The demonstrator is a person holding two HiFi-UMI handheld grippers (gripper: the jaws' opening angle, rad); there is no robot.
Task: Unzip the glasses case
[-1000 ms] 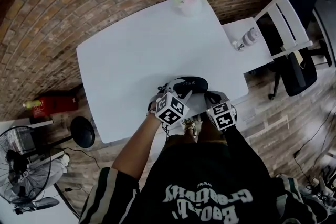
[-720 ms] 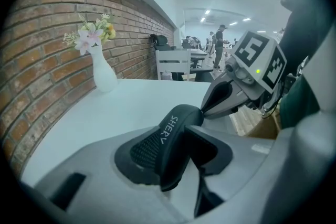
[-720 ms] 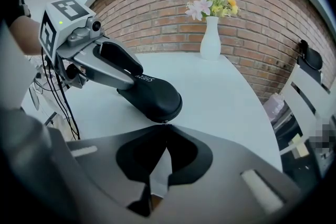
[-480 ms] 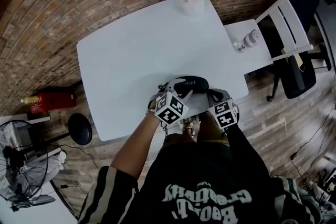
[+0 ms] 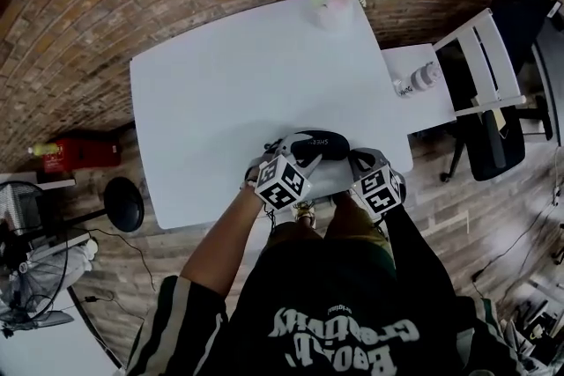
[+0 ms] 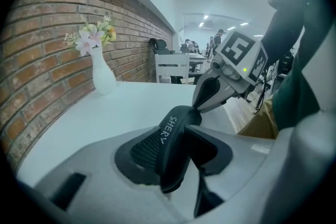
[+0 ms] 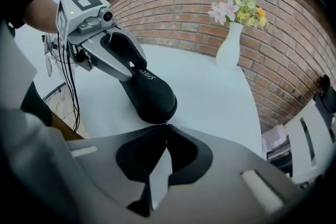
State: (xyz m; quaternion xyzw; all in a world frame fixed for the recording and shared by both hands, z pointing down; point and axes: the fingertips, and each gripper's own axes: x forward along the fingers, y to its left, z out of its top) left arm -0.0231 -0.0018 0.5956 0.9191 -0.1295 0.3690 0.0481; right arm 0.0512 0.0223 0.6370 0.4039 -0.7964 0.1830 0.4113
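Observation:
A black glasses case [image 5: 319,145] with white lettering lies at the near edge of the white table [image 5: 220,84]. My left gripper [image 5: 295,154] is shut across one end of the case [image 6: 170,139], whose body fills the gap between the pads. My right gripper [image 5: 351,159] is at the case's other end. In the right gripper view its jaws meet at the rounded tip of the case [image 7: 149,94], my right gripper [image 7: 166,124] shut on a small metal zipper pull [image 7: 166,123]. The left gripper view shows the right gripper [image 6: 199,107] touching the case's far end.
A white vase of flowers [image 5: 339,0] stands at the table's far edge. A bottle [image 5: 421,77] lies on a small white side table on the right, with a white chair [image 5: 480,57] beyond it. A red object [image 5: 75,152] and a black stool [image 5: 123,202] are on the floor at left.
Both grippers stay on the case at the table's near edge. The right gripper has rolled slightly, and the head view has shifted a little.

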